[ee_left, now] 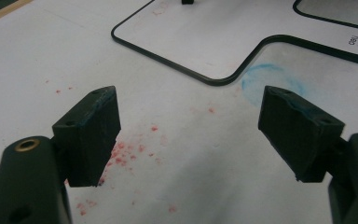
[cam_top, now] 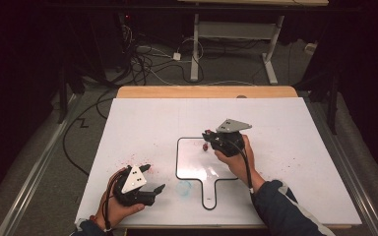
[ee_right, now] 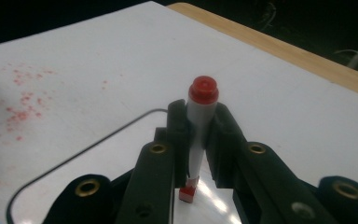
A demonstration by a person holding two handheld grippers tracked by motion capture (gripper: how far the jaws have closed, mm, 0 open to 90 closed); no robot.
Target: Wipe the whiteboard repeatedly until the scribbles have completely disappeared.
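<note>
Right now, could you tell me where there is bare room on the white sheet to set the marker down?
The far strip between the paddle-shaped board and the wooden table edge is bare, as is the right side beyond the right gripper holding the marker. It is crowded near the left gripper, by red specks and a blue smudge.

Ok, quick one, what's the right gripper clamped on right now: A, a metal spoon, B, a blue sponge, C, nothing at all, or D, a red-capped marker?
D: in the right gripper view the right gripper has its jaws shut on a white marker with a red end, held upright above the black-rimmed board.
</note>
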